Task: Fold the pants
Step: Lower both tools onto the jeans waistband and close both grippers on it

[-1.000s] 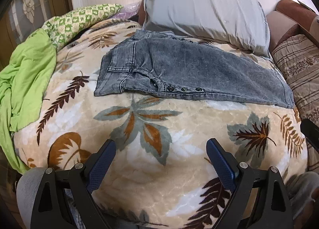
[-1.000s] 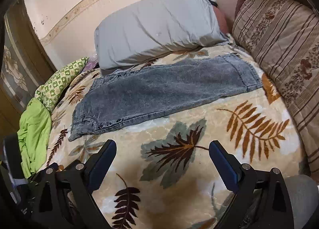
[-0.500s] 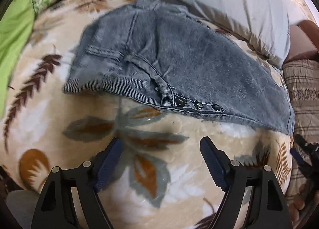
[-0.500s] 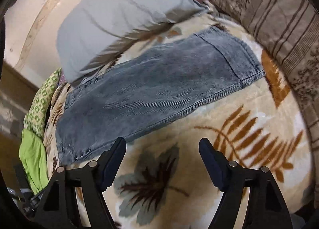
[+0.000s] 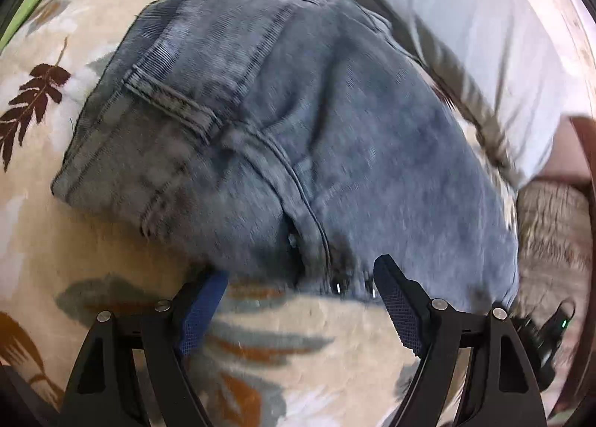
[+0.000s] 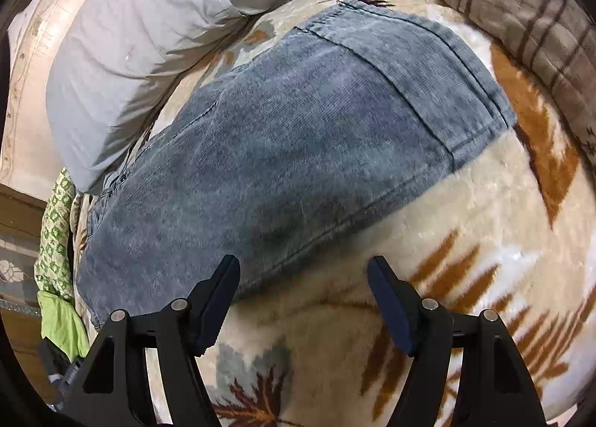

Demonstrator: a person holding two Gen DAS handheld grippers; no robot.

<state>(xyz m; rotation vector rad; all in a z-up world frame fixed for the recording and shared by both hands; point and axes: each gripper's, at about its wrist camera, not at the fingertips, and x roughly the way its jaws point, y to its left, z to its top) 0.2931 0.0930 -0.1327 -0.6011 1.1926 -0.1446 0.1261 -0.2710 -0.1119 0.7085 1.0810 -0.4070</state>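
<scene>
Nearest in the left wrist view, the left claw (image 5: 300, 274) stands released, its jaws having narrowed a little from their widest, spread across the near edge of the pants (image 5: 298, 121). The tip of its left finger (image 5: 205, 300) sits right at the denim's hem near 7 o'clock, and the right finger (image 5: 396, 302) at 5 o'clock lies beside the fly buttons; neither pad presses cloth yet. That placement looks chosen to pinch the waist end at its near edge.

In the right wrist view the right claw (image 6: 302, 270) is likewise released after closing slightly, and it straddles the near edge of the leg, its left finger (image 6: 218, 300) just over the denim and the right finger over bare blanket (image 6: 465, 241). Taking both ends along one long edge would, I judge, let the pants be lifted and turned over evenly.

The pants lie flat, already doubled lengthwise, across the leaf-patterned blanket on the bed, waist toward 9 o'clock and cuff (image 6: 447, 66) toward 1 o'clock. Beyond them a grey pillow (image 6: 149, 36) rests at 11 o'clock, its edge meeting the denim's far side.
</scene>
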